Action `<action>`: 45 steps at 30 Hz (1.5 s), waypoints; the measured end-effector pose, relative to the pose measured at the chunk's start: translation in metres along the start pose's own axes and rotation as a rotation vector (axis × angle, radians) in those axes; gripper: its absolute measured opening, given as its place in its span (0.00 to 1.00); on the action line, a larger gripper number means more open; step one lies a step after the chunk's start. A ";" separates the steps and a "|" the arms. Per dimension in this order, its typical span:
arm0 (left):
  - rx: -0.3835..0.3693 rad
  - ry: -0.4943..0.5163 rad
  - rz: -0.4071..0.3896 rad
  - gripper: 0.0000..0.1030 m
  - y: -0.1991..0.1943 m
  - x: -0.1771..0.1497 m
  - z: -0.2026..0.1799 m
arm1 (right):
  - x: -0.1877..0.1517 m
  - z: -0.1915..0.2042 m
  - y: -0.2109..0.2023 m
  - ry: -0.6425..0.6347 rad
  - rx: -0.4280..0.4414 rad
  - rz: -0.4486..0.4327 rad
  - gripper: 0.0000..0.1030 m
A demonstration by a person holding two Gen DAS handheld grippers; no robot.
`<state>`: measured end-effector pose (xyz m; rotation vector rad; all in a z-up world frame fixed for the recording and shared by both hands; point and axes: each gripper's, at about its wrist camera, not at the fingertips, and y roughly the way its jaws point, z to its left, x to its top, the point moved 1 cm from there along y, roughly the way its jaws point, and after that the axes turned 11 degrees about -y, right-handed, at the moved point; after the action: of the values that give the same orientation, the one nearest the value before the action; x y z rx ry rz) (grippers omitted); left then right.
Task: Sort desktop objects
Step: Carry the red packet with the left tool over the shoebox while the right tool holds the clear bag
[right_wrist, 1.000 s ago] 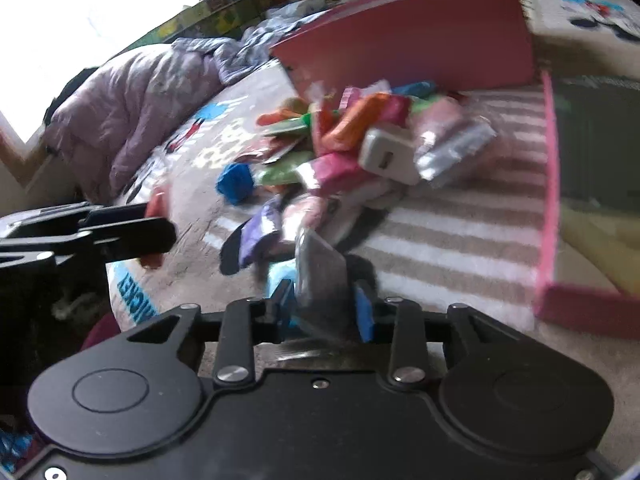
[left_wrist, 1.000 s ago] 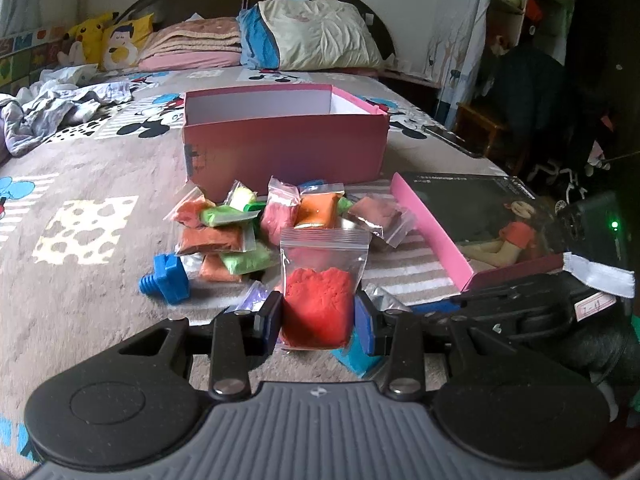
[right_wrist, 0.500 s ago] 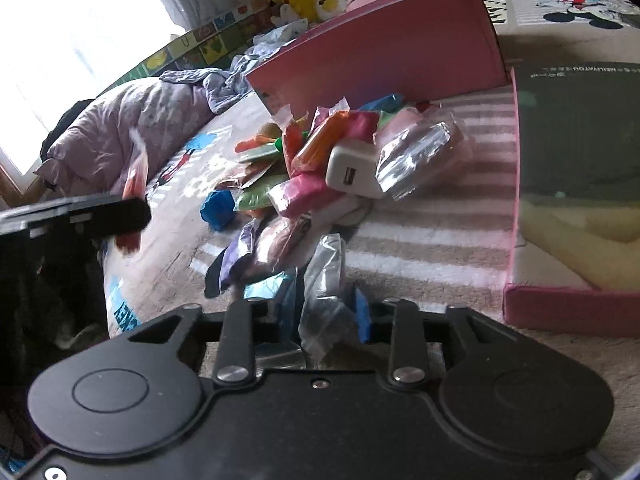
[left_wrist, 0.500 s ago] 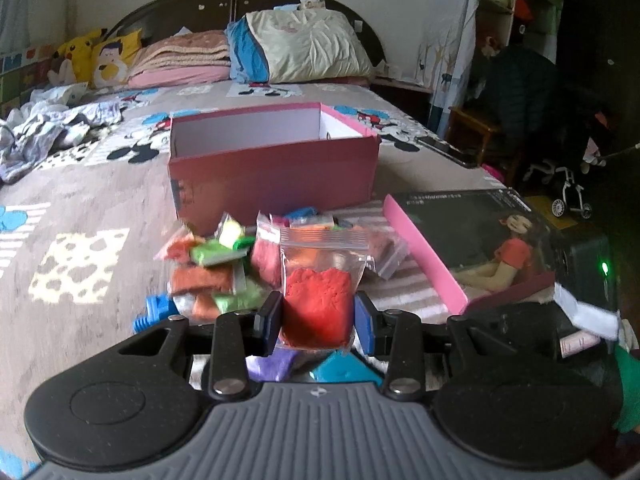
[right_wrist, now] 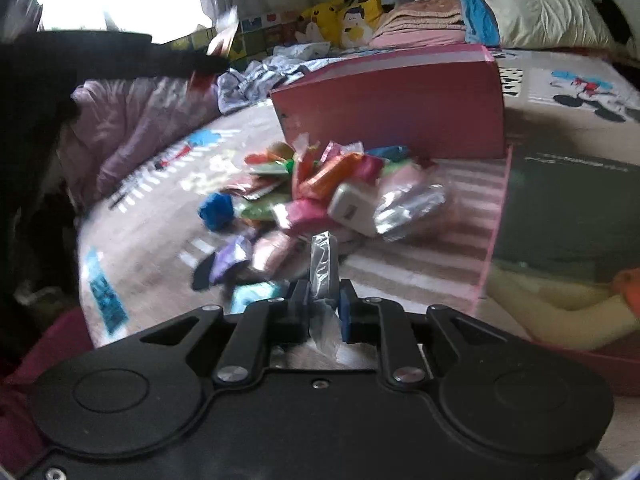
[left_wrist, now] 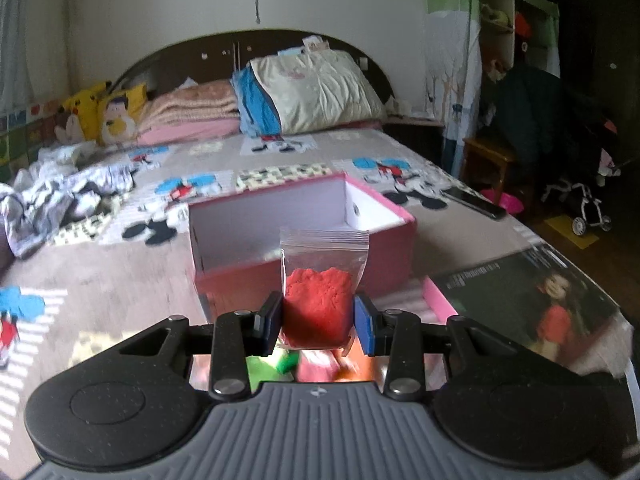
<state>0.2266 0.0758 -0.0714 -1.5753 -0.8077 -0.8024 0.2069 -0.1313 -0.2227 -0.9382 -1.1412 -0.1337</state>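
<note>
Left claw point(left_wrist: 316, 322), clamped on the red clay bag point(left_wrist: 318, 308), has risen off the bed; the bag now hangs clear in front of the open pink box point(left_wrist: 304, 236), and the pile of packets point(left_wrist: 312, 366) has dropped below the claw. Right claw point(right_wrist: 325, 308) has just been closing, its jaws now pinching the clear plastic packet point(right_wrist: 322, 268) between them
</note>
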 end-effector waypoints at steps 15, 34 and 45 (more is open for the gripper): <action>0.037 -0.012 -0.010 0.35 0.071 0.062 0.011 | -0.023 0.007 0.011 -0.027 0.016 0.056 0.14; 0.094 -0.037 0.122 0.35 0.181 0.099 0.028 | -0.025 0.010 0.013 -0.045 0.006 0.065 0.14; 0.126 -0.125 0.273 0.35 0.240 0.098 0.046 | -0.025 0.008 0.014 -0.042 0.008 0.067 0.13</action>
<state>0.4843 0.0973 -0.1200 -1.5910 -0.6984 -0.4520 0.1970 -0.1256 -0.2507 -0.9754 -1.1471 -0.0552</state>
